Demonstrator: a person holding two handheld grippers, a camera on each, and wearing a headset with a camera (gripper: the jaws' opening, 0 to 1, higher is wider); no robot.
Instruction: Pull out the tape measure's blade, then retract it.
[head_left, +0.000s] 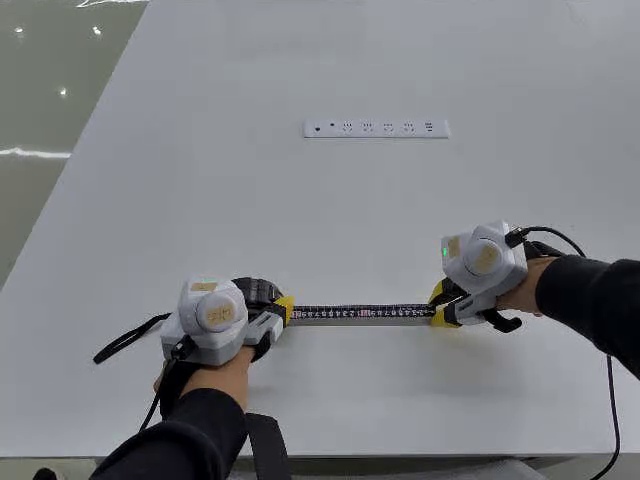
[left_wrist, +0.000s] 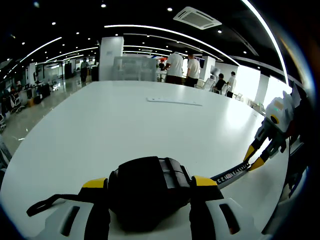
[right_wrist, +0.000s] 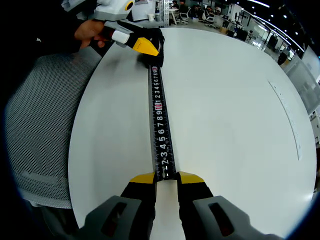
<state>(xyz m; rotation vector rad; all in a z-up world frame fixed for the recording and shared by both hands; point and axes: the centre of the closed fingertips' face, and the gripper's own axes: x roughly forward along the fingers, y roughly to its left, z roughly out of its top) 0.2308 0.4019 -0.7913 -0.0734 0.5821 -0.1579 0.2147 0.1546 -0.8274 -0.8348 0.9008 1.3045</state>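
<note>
The left gripper squeezes the black tape measure case so it cannot slide. The right gripper pinches the thin numbered blade to hold it out.

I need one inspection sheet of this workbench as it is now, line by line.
Surface: white table, flat, no marks seen.
Job's things: black tape measure case at the left; its black numbered blade lies drawn out across to the right.
Clutter: white power strip on the far side, apart from the work.
Grippers: left hand-held gripper shut on the case; right hand-held gripper shut on the blade's end.
Cables: black cable trails from the right hand-held gripper; black strap lies beside the case.
Surroundings: open office, people standing beyond the table.
</note>
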